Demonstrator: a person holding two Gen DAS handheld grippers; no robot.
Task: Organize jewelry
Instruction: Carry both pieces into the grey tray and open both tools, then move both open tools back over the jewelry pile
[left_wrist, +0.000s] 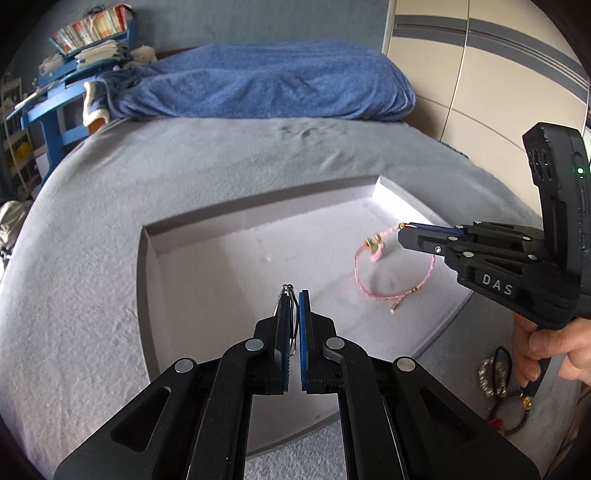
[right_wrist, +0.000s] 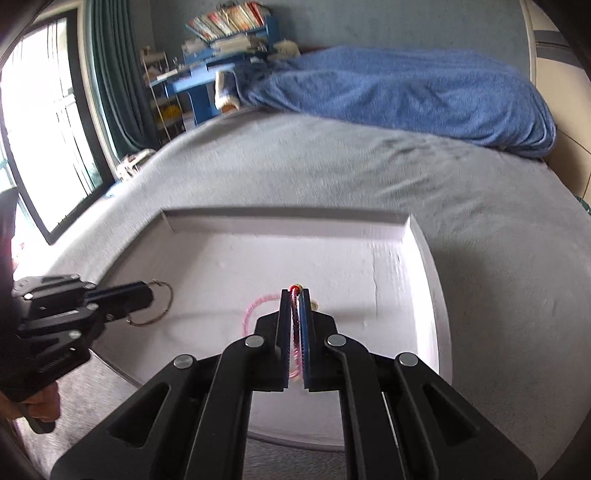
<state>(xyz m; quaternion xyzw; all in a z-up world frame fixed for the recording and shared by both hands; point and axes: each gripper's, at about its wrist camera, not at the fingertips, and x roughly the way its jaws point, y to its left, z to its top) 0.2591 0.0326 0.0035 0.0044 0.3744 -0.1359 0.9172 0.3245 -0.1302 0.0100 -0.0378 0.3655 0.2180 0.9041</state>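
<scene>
A shallow white foam tray (left_wrist: 207, 273) lies on the grey bed; it also shows in the right wrist view (right_wrist: 332, 266). My left gripper (left_wrist: 293, 295) is shut on a thin dark wire bangle (left_wrist: 291, 321) over the tray's front left; the bangle's ring shows in the right wrist view (right_wrist: 162, 302), beside the left gripper (right_wrist: 149, 293). My right gripper (right_wrist: 294, 293) is shut on a pink cord bracelet (right_wrist: 255, 310), which hangs down to the tray at the right (left_wrist: 369, 291). The right gripper (left_wrist: 402, 230) shows at the tray's right side.
A pile of dark beaded bracelets (left_wrist: 498, 384) lies on the bed right of the tray, under the right hand. A blue blanket (left_wrist: 266, 85) is heaped at the far end. A blue desk (right_wrist: 207, 81) and a window (right_wrist: 40, 129) stand to the left.
</scene>
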